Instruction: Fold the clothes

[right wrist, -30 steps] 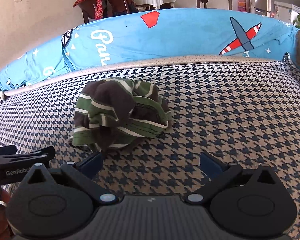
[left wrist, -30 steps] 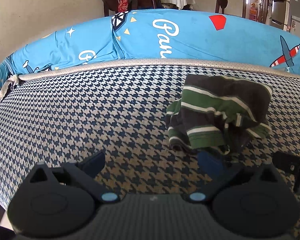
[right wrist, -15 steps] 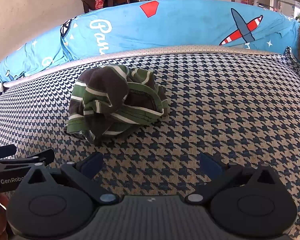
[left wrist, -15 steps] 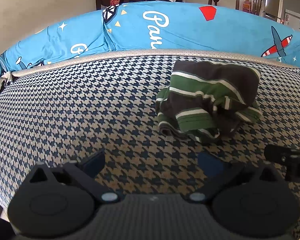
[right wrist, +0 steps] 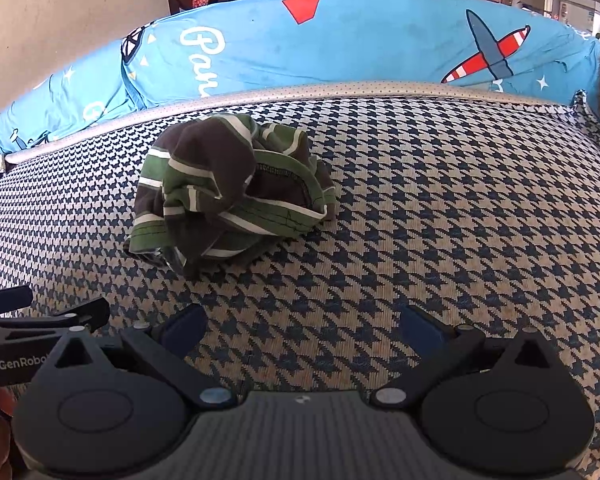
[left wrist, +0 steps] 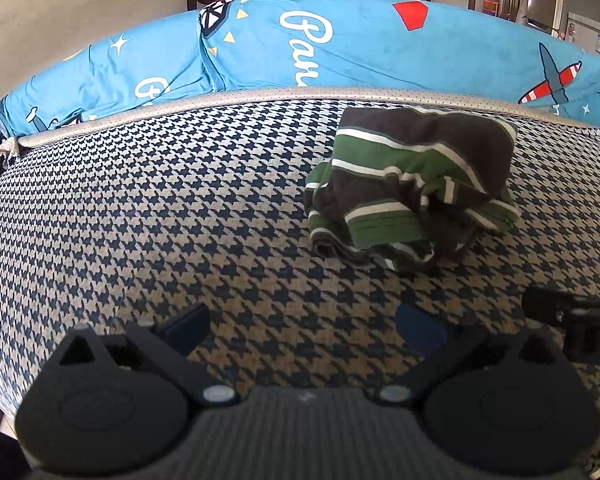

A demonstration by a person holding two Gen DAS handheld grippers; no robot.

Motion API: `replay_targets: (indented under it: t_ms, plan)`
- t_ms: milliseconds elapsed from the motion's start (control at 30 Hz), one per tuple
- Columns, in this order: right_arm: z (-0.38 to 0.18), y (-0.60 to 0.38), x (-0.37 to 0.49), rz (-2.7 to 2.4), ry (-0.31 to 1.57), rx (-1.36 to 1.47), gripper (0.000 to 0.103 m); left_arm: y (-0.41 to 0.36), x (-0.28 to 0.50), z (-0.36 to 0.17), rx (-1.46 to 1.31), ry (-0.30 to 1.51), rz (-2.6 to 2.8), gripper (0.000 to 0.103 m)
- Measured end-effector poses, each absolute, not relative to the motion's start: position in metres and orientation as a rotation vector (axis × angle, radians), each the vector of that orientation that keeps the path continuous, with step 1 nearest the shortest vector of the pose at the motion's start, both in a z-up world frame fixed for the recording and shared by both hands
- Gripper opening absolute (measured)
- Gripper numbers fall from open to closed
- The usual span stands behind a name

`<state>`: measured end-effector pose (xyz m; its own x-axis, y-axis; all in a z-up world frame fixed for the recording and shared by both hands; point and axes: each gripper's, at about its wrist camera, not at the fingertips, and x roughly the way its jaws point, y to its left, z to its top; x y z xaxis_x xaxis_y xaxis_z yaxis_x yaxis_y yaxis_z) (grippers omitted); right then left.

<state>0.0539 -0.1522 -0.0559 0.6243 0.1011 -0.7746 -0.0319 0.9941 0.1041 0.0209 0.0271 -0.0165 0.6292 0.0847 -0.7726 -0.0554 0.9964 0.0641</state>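
One crumpled striped garment (left wrist: 412, 184) lies bunched, without clear long axis.

Garment (right wrist: 228, 188) underside hidden; type unclear

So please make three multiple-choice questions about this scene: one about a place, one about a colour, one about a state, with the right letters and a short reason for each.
1. Where does the striped garment lie?
A. on the houndstooth cushion
B. on the blue printed cover
C. in a gripper

2. Which colours does the garment show?
A. red and yellow
B. green, dark brown and white
C. plain blue

3. How are the left gripper and right gripper?
A. both shut on cloth
B. one open, one shut
C. both open and holding nothing

Answers:
1 A, it rests crumpled on the checked surface, in front of the blue cover.
2 B, green and brown bands with thin white stripes.
3 C, the fingers of each stand wide apart with only cushion between them.
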Motion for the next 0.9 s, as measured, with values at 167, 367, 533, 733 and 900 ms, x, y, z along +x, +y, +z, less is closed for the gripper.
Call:
replay_targets:
  t_ms: [167, 367, 533, 733, 900]
  plan:
    - [-0.0564, -0.1515, 0.0544, 0.080, 0.898, 0.082, 0.103, 0.0272, 0.0209, -0.0162, 0.035, 0.891, 0.083, 0.103]
    - [-0.0574, -0.1512, 0.0550, 0.084, 0.902, 0.077, 0.103, 0.0265, 0.0215, -0.0168, 0.035, 0.896, 0.081, 0.103]
    - [-0.0576, -0.1510, 0.0548, 0.086, 0.903, 0.076, 0.103, 0.0265, 0.0211, -0.0174, 0.037, 0.897, 0.079, 0.103]
    - [-0.0580, -0.1502, 0.0551, 0.087, 0.905, 0.069, 0.103, 0.0280, 0.0204, -0.0178, 0.039, 0.899, 0.075, 0.103]
    - [-0.0577, -0.1502, 0.0558, 0.086, 0.908, 0.068, 0.103, 0.0289, 0.0205, -0.0179, 0.039, 0.900, 0.073, 0.103]
